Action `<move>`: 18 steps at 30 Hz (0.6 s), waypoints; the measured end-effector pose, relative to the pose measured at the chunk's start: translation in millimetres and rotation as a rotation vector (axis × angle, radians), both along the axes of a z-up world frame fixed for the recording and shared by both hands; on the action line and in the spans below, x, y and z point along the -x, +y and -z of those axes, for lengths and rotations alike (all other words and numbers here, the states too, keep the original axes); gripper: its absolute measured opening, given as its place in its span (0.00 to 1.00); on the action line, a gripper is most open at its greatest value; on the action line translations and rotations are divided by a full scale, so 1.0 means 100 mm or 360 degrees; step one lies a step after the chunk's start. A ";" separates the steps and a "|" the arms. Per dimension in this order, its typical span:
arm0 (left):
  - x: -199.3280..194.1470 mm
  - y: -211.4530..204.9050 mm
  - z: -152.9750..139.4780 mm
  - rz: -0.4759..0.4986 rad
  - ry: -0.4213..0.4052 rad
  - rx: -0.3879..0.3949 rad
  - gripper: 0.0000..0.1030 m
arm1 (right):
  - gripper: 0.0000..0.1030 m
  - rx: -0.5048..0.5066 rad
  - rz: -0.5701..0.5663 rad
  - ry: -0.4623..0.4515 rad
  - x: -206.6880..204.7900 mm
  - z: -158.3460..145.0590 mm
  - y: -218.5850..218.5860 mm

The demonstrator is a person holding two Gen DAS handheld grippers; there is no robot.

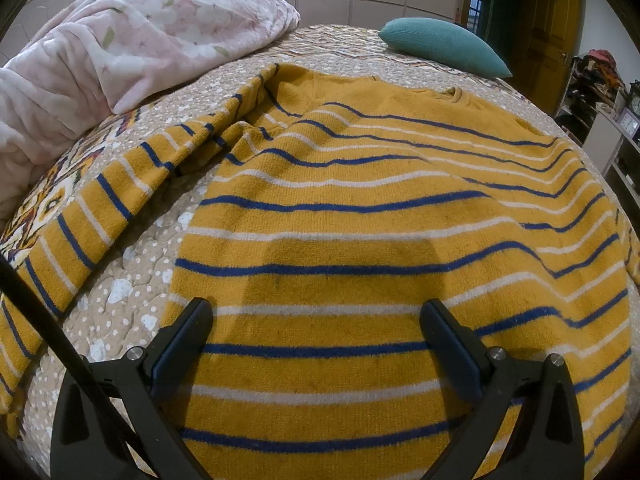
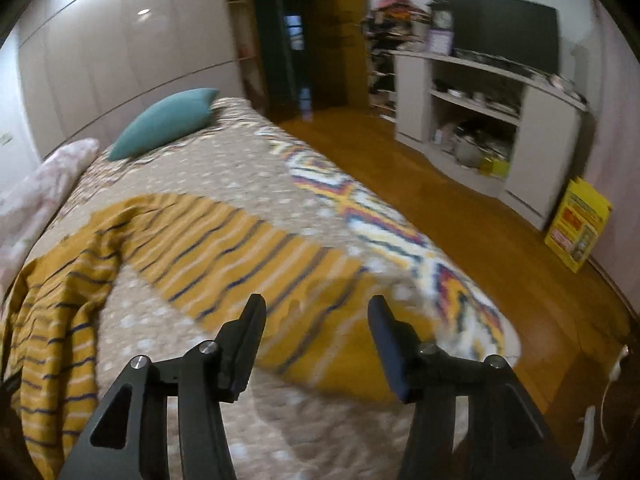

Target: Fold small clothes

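Left wrist view, items left to right. One pink blanket point(image 1: 132, 40), bunched at the far left of the bed point(image 1: 132, 276), judged pushed aside to free the middle. One left sleeve point(image 1: 92, 216) of the sweater point(image 1: 340, 240), stretched out diagonally and lying flat on the bedspread, apart from the body below the armpit. One sweater, mustard with blue and white stripes, spread flat in the middle of the bed with its collar away from me; laid out this way so sleeves can be folded in, I judge. One teal pillow point(image 1: 444, 50) beyond the collar. My left gripper point(image 1: 316, 312): two fingers, spread wide, hovering low over the hem region, grasping nothing.

Right wrist view, blurred, left to right. Sweater body point(image 2: 52, 320) at left, rumpled at its edge. One right sleeve point(image 2: 248, 248), extended across the bedspread toward the bed's edge. My right gripper point(image 2: 316, 312): two fingers, released and parted, empty, aimed at the cuff end; I judge it is lining up to take the sleeve. One shelf unit point(image 2: 488, 120) and one yellow box point(image 2: 578, 228) across the floor.

Count: one garment, two sleeves, none folded yet.
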State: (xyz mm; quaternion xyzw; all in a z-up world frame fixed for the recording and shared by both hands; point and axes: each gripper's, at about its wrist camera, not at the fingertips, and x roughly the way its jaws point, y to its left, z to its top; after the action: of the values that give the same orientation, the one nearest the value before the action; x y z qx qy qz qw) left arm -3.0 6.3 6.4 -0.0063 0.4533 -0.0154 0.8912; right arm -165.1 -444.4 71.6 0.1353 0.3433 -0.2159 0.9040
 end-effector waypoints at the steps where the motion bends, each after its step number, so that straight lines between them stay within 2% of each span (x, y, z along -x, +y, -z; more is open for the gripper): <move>1: 0.00 0.01 -0.03 0.0023 0.0031 0.0004 0.94 | 0.58 0.0005 -0.0061 -0.0006 -0.04 -0.02 0.12; 3: 0.09 0.06 -0.16 0.0068 0.0043 0.0007 0.80 | 0.61 0.0001 -0.0161 -0.0014 -0.15 -0.01 0.25; 6: 0.35 0.33 -0.41 0.0070 -0.0050 0.0035 0.79 | 0.63 -0.0001 -0.0290 -0.0006 -0.25 0.02 0.51; 8: 0.52 0.63 -0.60 -0.0002 -0.0130 -0.0034 0.80 | 0.63 0.0012 -0.0358 0.0012 -0.31 0.06 0.64; 10: 0.62 0.98 -0.68 -0.0121 -0.0207 -0.0193 0.85 | 0.63 0.0022 -0.0411 0.0036 -0.36 0.11 0.77; 12: 0.56 1.31 -0.62 -0.0203 -0.0077 -0.0258 0.87 | 0.63 0.0020 -0.0438 0.0056 -0.40 0.15 0.85; 14: 0.50 1.61 -0.44 -0.0269 0.0062 -0.0357 0.87 | 0.63 0.0002 -0.0463 0.0070 -0.44 0.19 0.92; 16: 0.45 1.76 -0.20 -0.0221 0.0213 -0.0361 0.87 | 0.63 -0.0007 -0.0477 0.0080 -0.47 0.20 0.98; 17: 0.44 1.82 -0.09 -0.0165 0.0261 -0.0308 0.85 | 0.63 -0.0004 -0.0485 0.0085 -0.48 0.20 1.01; 18: 0.42 1.84 -0.08 -0.0147 0.0258 -0.0237 0.70 | 0.63 0.0011 -0.0499 0.0097 -0.50 0.20 1.05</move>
State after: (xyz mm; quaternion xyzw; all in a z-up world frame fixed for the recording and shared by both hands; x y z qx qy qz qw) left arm -44.6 190.3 14.2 0.0377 0.5230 0.0598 0.8494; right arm -115.0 -339.4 51.6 0.0702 0.3866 -0.0774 0.9163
